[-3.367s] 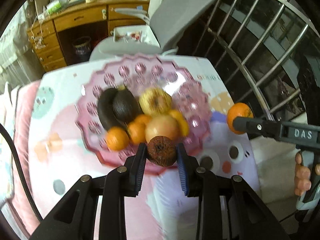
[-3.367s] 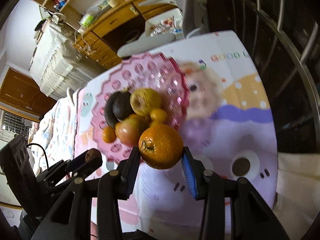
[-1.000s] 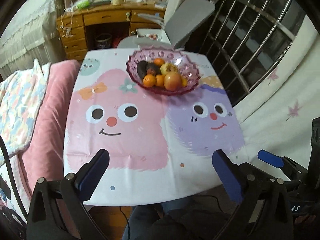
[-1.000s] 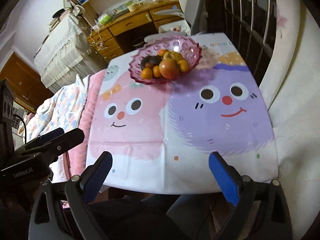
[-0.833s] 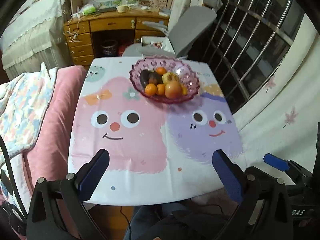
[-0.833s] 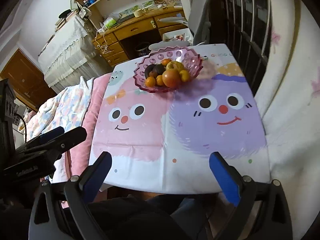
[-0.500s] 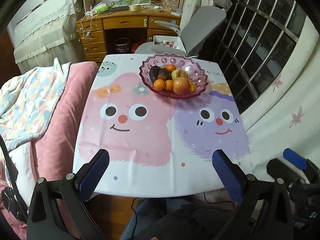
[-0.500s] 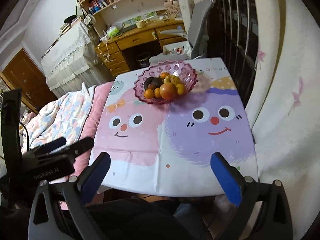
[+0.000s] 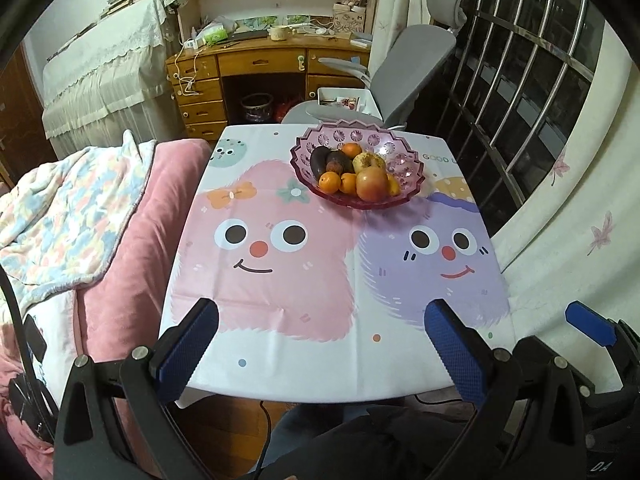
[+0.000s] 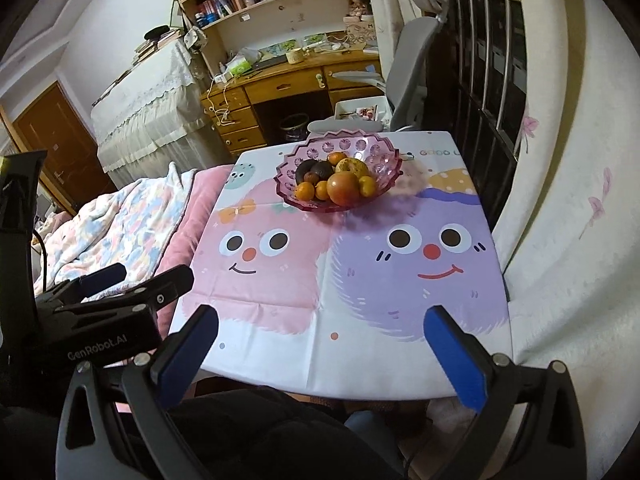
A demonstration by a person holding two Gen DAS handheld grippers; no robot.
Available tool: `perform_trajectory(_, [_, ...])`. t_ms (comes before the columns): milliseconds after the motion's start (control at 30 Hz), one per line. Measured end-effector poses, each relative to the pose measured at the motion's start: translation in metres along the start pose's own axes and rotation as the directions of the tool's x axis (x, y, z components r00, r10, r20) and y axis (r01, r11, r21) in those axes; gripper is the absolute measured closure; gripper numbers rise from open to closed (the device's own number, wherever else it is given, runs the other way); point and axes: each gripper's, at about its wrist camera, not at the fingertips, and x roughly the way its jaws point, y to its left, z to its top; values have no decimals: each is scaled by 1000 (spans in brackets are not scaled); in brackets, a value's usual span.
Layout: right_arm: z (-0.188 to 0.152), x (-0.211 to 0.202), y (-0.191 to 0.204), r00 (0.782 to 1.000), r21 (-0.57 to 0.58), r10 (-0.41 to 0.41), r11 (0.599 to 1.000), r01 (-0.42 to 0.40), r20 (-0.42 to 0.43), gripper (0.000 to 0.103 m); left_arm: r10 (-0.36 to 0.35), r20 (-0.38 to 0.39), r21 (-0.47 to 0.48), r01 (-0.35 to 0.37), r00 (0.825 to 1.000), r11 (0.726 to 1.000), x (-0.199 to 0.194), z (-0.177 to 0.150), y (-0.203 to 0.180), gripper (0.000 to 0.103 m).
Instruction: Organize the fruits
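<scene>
A pink glass bowl (image 9: 404, 152) (image 10: 382, 152) stands at the far end of the table and holds several fruits: oranges, a red apple (image 9: 372, 185) (image 10: 343, 188), a yellow apple and dark avocados (image 9: 320, 158). My left gripper (image 9: 320, 322) hangs over the table's near edge, far back from the bowl, open and empty. My right gripper (image 10: 320, 322) is likewise open with nothing between its blue pads (image 10: 456, 356). In the right wrist view the left gripper's body shows at the lower left.
The table (image 9: 280, 312) wears a cloth with a pink and a purple cartoon face. A pink cushion and a patterned blanket (image 9: 60, 216) lie to the left. A grey chair (image 9: 412, 56), a wooden desk and window bars stand behind. A person's dark-clothed legs are below.
Both grippers have drawn back and upward from the table, so the bowl looks smaller and more of the room shows. Earlier each gripper held a fruit at the bowl; now both are empty.
</scene>
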Motion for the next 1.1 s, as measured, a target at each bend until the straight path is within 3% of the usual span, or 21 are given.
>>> perform_trajectory(1100, [2, 12, 0, 1000, 23, -16, 1000, 16, -24, 0, -4, 8, 37, 4, 1000, 999, 7, 10, 1, 1])
